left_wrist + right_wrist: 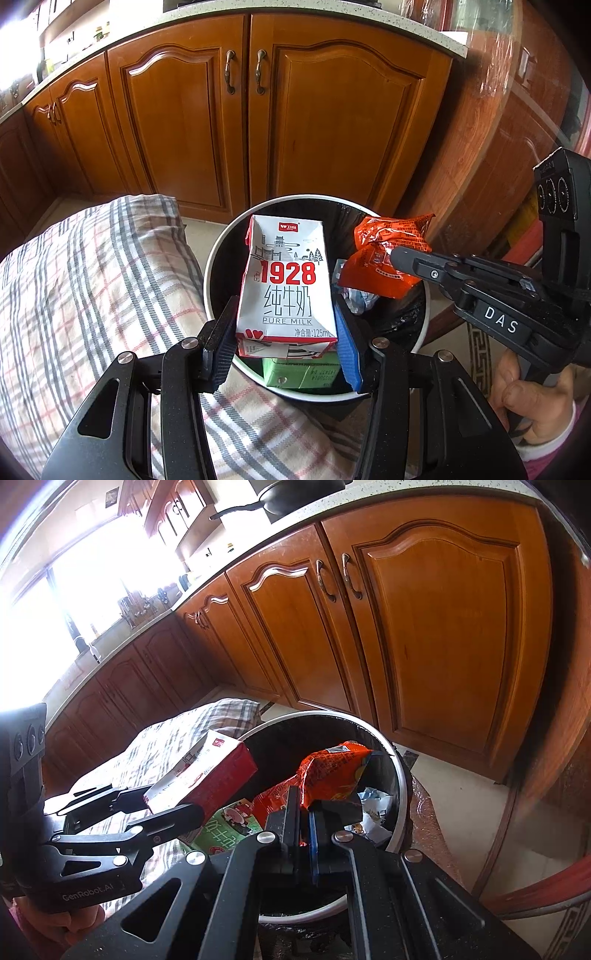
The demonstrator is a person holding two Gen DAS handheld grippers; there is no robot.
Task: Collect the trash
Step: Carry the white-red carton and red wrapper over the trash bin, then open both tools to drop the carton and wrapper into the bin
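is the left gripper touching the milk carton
Touching: the left wrist view shows the left gripper clamping both sides of the milk carton.

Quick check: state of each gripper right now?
Left gripper: closed on the white-and-red cardboard milk carton, above the round white-rimmed trash bin.
Right gripper: shut on the crinkled orange plastic snack wrapper.

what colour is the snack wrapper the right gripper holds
Orange-red snack wrapper, pinched in the right gripper; clearest in the right wrist view.

Left gripper (286, 332) angled downward, pads clamping something between half-spread jaws; right gripper (304, 812) likewise tilted down, jaws pinched tight; a hand (532, 398) gripping its handle.
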